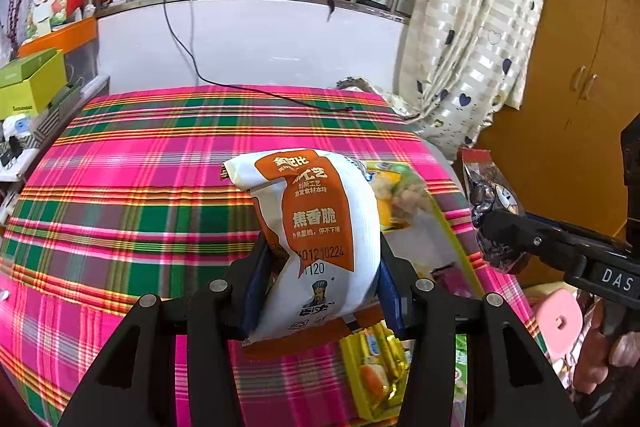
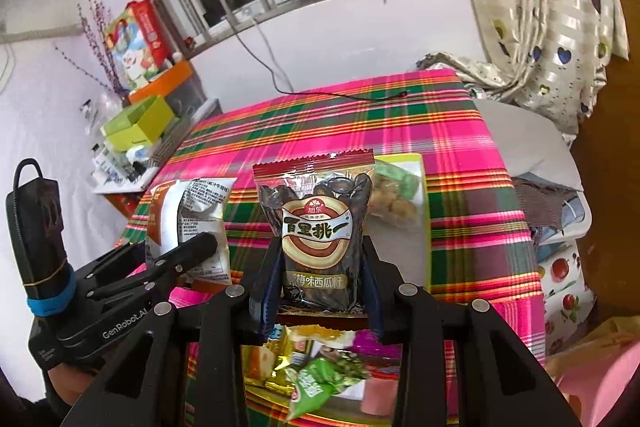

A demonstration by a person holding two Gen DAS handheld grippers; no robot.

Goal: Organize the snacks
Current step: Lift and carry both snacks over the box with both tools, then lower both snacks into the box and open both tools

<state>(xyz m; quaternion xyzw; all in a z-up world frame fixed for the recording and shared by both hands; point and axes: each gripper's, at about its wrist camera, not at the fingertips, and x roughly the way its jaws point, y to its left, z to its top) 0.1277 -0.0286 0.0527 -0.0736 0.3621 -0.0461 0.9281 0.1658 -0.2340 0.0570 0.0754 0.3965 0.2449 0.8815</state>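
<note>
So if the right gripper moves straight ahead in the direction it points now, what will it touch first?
Probably the clear bag of brownish snacks lying on the plaid cloth just beyond the watermelon seed packet that the right gripper holds. Depth is uncertain, so the packet might pass above it.

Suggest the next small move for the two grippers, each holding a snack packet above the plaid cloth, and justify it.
Probably carry one packet to its place first. The left gripper is shut on the white and orange packet, the right gripper on the melon seed packet; both packets hang above the plaid cloth, close together.
</note>
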